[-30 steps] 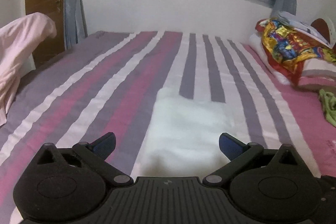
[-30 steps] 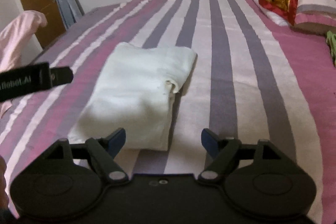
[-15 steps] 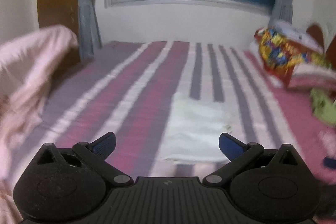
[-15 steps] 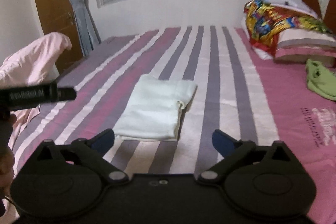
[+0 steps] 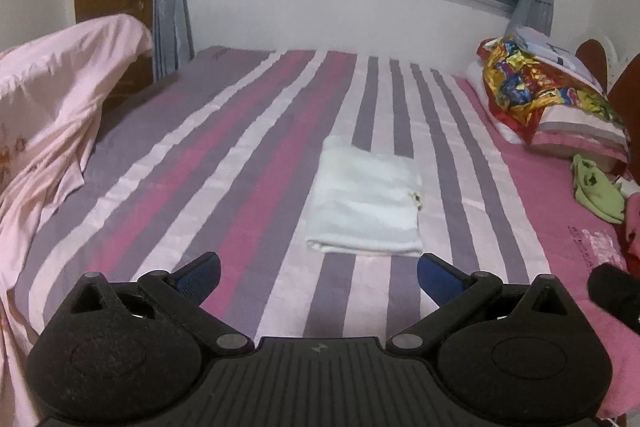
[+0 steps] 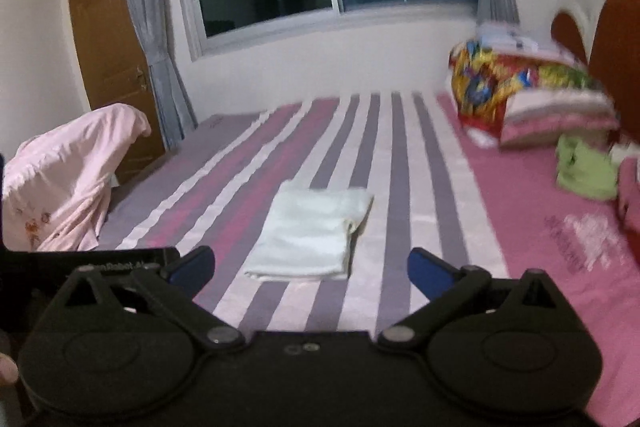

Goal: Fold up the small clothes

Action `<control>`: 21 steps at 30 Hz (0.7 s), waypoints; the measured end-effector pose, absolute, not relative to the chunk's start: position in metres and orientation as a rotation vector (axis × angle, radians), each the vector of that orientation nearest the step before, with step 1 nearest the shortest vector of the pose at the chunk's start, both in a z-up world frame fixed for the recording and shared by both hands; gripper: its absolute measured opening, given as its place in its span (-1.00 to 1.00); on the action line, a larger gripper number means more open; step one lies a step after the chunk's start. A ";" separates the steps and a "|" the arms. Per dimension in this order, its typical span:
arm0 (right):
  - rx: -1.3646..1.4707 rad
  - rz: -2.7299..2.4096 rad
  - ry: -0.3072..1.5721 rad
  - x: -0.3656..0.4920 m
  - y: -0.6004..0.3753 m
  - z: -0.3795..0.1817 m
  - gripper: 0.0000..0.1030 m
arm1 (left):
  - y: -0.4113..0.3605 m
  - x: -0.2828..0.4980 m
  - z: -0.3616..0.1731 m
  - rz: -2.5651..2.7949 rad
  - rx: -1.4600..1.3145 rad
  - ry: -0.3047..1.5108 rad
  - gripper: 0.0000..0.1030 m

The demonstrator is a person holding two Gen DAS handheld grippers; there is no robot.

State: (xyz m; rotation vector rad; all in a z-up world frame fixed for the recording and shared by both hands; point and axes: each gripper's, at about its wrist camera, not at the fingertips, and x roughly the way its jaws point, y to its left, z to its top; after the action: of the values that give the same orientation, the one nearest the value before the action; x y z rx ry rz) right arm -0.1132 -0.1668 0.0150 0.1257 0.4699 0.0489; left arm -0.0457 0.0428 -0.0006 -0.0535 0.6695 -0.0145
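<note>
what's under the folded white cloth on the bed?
The folded white cloth lies flat on the striped bedsheet; purple and pale stripes run in at its far edge and out at its near edge. Whatever lies between its layers or directly beneath is covered.

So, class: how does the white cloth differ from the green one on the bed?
The white cloth is folded into a flat, neat rectangle; the green cloth lies crumpled and unfolded. The white cloth sits mid-bed on the stripes; the green cloth lies beside the pillow on plain pink. Both rest untouched on the bed.
</note>
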 end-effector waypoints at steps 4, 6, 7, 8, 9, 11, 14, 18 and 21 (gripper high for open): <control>0.105 -0.001 0.438 -0.122 -0.166 0.016 0.99 | 0.043 -0.049 -0.002 -0.010 -0.041 0.671 1.00; 0.130 -0.011 0.442 -0.124 -0.169 0.016 0.99 | 0.043 -0.050 -0.002 -0.008 -0.044 0.670 1.00; 0.144 -0.009 0.444 -0.123 -0.171 0.016 0.99 | 0.043 -0.050 -0.002 -0.005 -0.047 0.667 1.00; 0.158 -0.006 0.444 -0.123 -0.174 0.016 0.99 | 0.044 -0.050 -0.003 -0.002 -0.047 0.664 1.00; 0.167 -0.005 0.446 -0.122 -0.175 0.015 0.99 | 0.045 -0.048 -0.003 -0.001 -0.047 0.665 1.00; 0.175 -0.003 0.449 -0.121 -0.175 0.014 0.99 | 0.045 -0.046 -0.005 0.002 -0.049 0.670 1.00; 0.175 -0.005 0.451 -0.119 -0.176 0.012 0.99 | 0.046 -0.040 -0.007 0.005 -0.046 0.680 1.00; 0.178 -0.013 0.443 -0.115 -0.177 0.011 0.99 | 0.045 -0.033 -0.010 0.007 -0.040 0.689 1.00; 0.194 -0.015 0.442 -0.109 -0.179 0.008 0.99 | 0.045 -0.029 -0.011 0.010 -0.040 0.689 1.00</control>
State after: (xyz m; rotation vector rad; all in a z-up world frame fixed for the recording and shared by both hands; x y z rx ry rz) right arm -0.1095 -0.1788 0.0083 0.1944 0.4419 -0.0150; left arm -0.0293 0.0452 -0.0110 -0.0399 0.6885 0.0097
